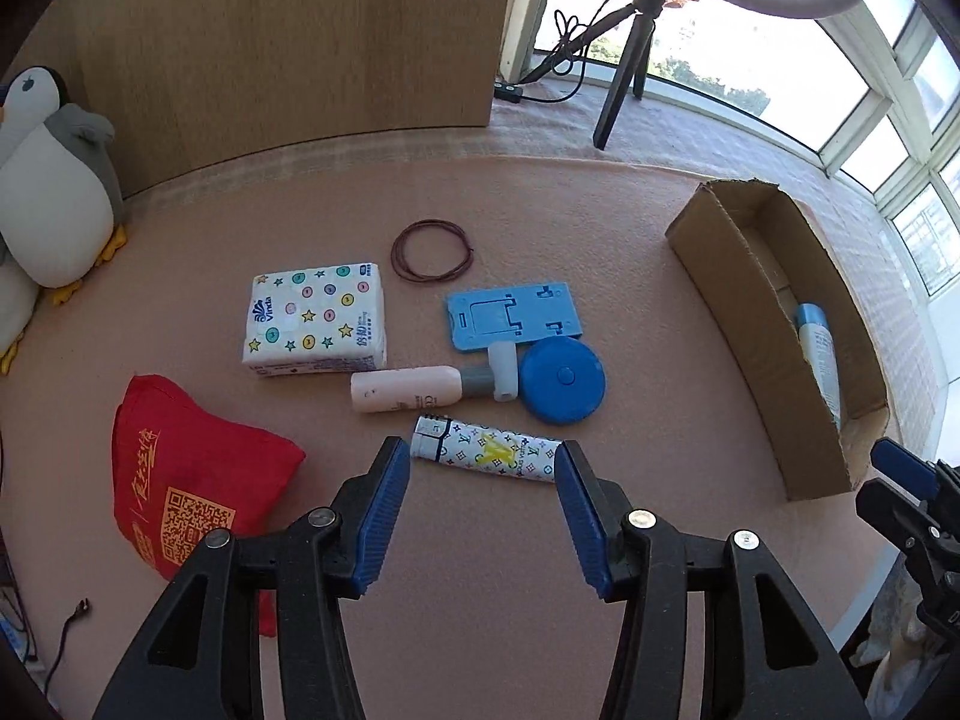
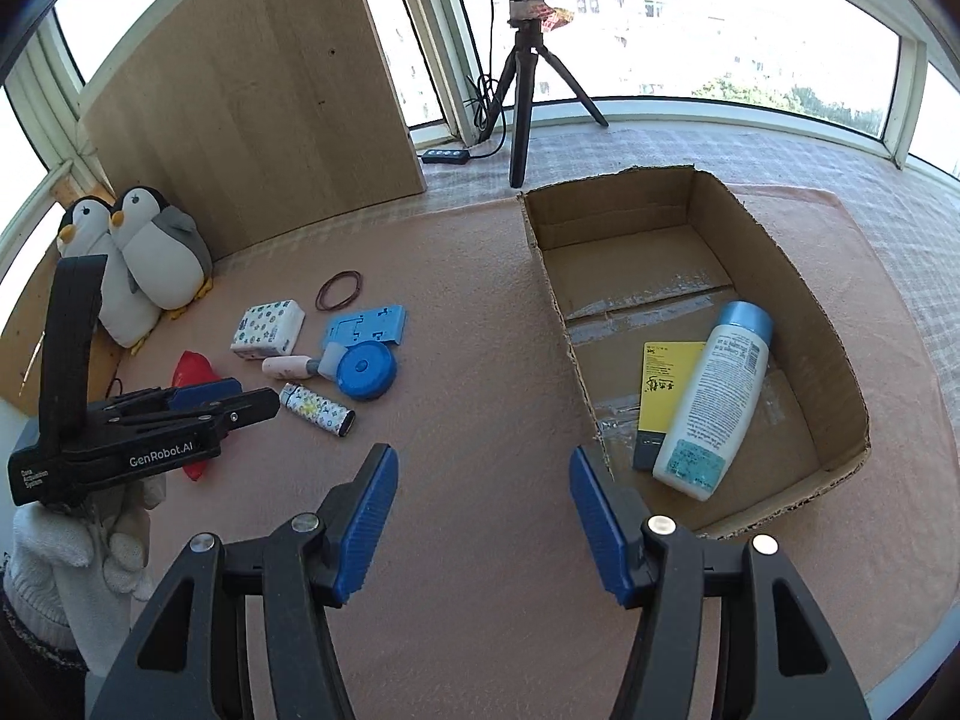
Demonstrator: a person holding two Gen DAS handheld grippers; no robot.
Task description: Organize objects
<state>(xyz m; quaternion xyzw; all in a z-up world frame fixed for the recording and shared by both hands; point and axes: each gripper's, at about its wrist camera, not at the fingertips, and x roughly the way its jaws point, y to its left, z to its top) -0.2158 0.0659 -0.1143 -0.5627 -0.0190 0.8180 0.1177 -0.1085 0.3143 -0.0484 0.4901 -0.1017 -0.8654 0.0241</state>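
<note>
- The left gripper (image 1: 483,468) hangs over the pink tabletop (image 1: 480,630), its blue fingers (image 1: 384,510) apart with nothing between them.
- Just past its fingertips lies a patterned tube (image 1: 486,450) on its side, not touched.
- The right gripper (image 2: 483,480) also has its fingers (image 2: 366,516) apart and empty, over bare tabletop just beside the near left corner of the box (image 2: 840,360).
- A gloved hand (image 2: 78,552) holds the left gripper, seen at the left in the right wrist view.
- A red bag (image 1: 192,498) lies left of the tube.
- Beyond the tube lies a pink bottle (image 1: 408,390) with a grey-and-white cap, its cap touching a round blue case (image 1: 561,384).
- A tissue pack (image 1: 315,318) sits just behind the pink bottle, and a flat blue stand (image 1: 516,315) lies behind the round case.
- Farther back is a ring of brown bands (image 1: 431,249).
- In the box, well to the right of the cluster, a white bottle (image 2: 714,402) with a blue cap lies partly over a yellow card (image 2: 663,387).
- Two toy penguins (image 2: 156,252) stand at the far left against a wooden board (image 2: 252,90).
- A tripod (image 2: 522,90) stands by the window.
</note>
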